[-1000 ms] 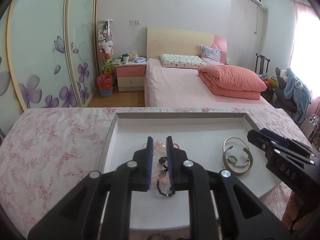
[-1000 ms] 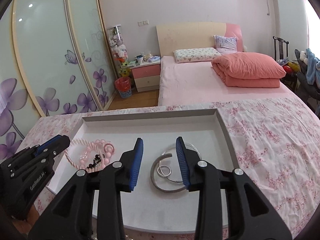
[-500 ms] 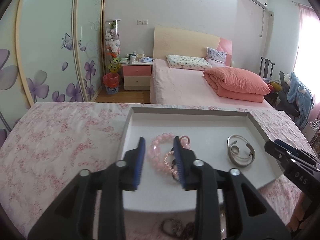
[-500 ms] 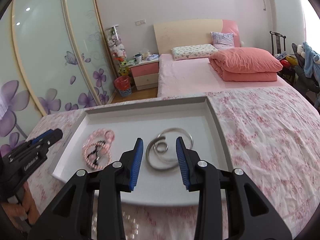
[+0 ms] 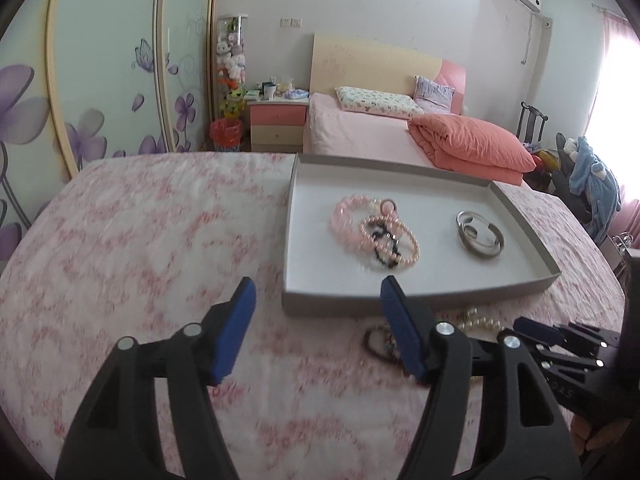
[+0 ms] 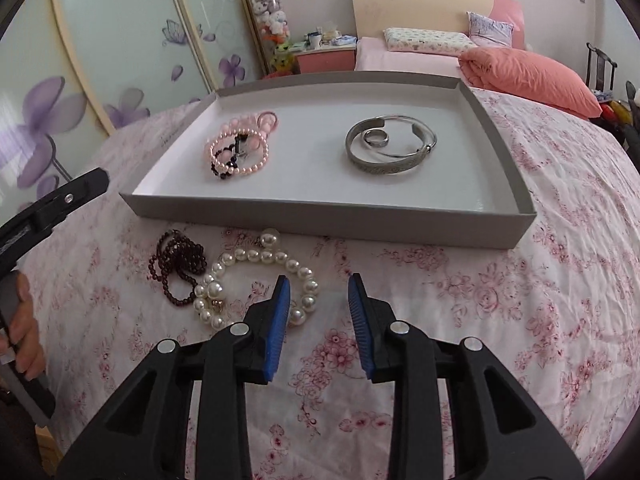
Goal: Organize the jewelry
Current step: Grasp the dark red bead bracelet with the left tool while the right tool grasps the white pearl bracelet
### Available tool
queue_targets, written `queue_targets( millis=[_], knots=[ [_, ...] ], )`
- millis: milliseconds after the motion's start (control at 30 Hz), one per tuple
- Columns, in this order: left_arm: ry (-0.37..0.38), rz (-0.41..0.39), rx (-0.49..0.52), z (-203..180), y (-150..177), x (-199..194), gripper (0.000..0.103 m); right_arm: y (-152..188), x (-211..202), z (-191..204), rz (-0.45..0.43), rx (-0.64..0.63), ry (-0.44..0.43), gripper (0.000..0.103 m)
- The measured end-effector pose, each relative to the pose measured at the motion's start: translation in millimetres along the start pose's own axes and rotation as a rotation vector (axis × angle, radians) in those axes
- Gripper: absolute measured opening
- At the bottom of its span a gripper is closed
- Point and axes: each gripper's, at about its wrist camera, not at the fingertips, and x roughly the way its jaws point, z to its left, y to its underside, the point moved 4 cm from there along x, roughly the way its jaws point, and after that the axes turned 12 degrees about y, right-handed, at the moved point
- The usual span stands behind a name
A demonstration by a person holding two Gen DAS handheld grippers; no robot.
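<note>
A shallow grey tray (image 6: pixel 328 220) lies on the floral cloth. In its left half sit pink bead bracelets (image 6: pixel 236 148) with a small dark bead string on top. Silver bangles (image 6: pixel 390 148) and a ring (image 6: pixel 376 138) sit in its right half. On the cloth in front of the tray lie a dark red bead bracelet (image 6: pixel 180 264) and a white pearl bracelet (image 6: pixel 256 276). My right gripper (image 6: pixel 319 278) hovers just right of the pearls, its jaws closing a little with nothing between them. My left gripper (image 5: pixel 318 284) is before the tray's front left corner (image 5: pixel 288 300), its jaws opening and empty.
The floral cloth (image 5: pixel 160 240) stretches wide to the left of the tray. A pink bed (image 5: pixel 380 136) and a flower-patterned wardrobe (image 5: pixel 100 80) stand beyond. A hand (image 6: pixel 24 332) holds the left tool at the right wrist view's left edge.
Both grippers drew back from over the tray to the cloth in front of it. The left jaws spread wide, leaving the dark bead string on the pink bracelets. The right gripper tipped down beside the pearls.
</note>
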Motion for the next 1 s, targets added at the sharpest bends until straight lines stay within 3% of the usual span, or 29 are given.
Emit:
queue_targets(
  millis=[167,300,567,767,1000],
  knots=[
    [-0.002,0.005,-0.003,2.0,7.8,-5.3,0.077,0.9,3.4,5.6,-0.007,-0.038,0.052,0.028],
    [0.018,0.026,0.009,-4.6,13.5,-3.3,0.079,6.5,-0.8,5.0,-0.012,-0.065,0.079,0.011],
    [0.052,0.101,0.129,-37.3,29.3,16.5,0.083,16.1,-7.3,-28.8,-0.023,-0.012,0.151,0.011],
    [0.033,0.164,0.221,-61.0,41.2,39.0,0.086,14.6,-5.5,-47.9,-0.025,0.020,0.193,0.011],
    [-0.020,0.215,0.202,-60.4,44.6,61.6,0.086,13.6,-3.1,-50.1,-0.023,0.029,0.188,0.011]
  ],
)
